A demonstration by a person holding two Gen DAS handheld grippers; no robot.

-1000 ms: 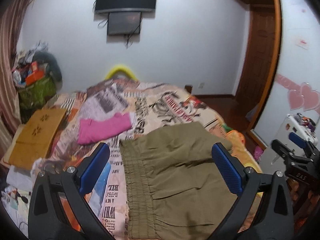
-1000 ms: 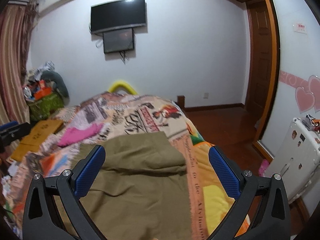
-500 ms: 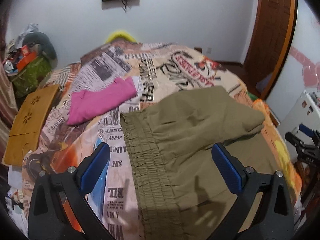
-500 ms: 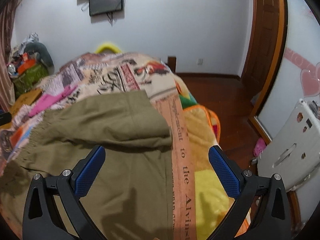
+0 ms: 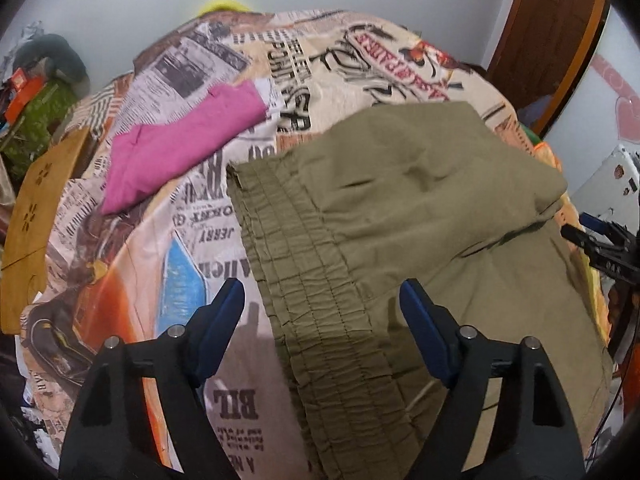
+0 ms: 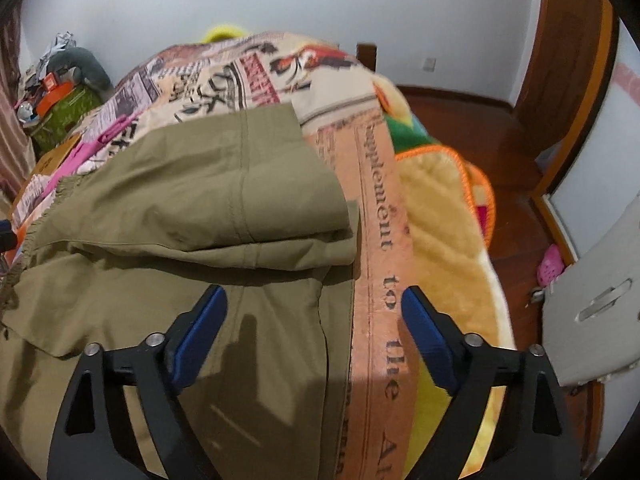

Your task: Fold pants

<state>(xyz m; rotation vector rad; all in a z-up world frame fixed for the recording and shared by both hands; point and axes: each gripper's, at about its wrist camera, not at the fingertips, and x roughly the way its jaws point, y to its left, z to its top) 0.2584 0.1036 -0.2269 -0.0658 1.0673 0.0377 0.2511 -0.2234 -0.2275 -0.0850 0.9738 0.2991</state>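
1. Where the bed's left edge shows in the left wrist view, a tan wooden board lies beside the newspaper-print bedspread, and a green bag heaped with clutter stands behind it near the wall.
2. A pink cloth lies on the bedspread, just left of the pants and apart from them.
3. The left tongs stand wide open with nothing between the blue pads. They straddle the gathered waistband of the pants, which runs from near the camera away toward the pink cloth.
4. The olive pants lie flat on the bed, with a folded layer doubled over on top toward the far side.
5. In the right wrist view the folded layer shows a seam down its middle, and its thick fold edge faces the camera.
6. The right tongs are also wide open and empty. The left pad is over the lower layer of the pants, the right pad over the orange printed strip of bedspread.
7. Farther right come a yellow blanket with orange trim, the wooden floor, and a brown door.
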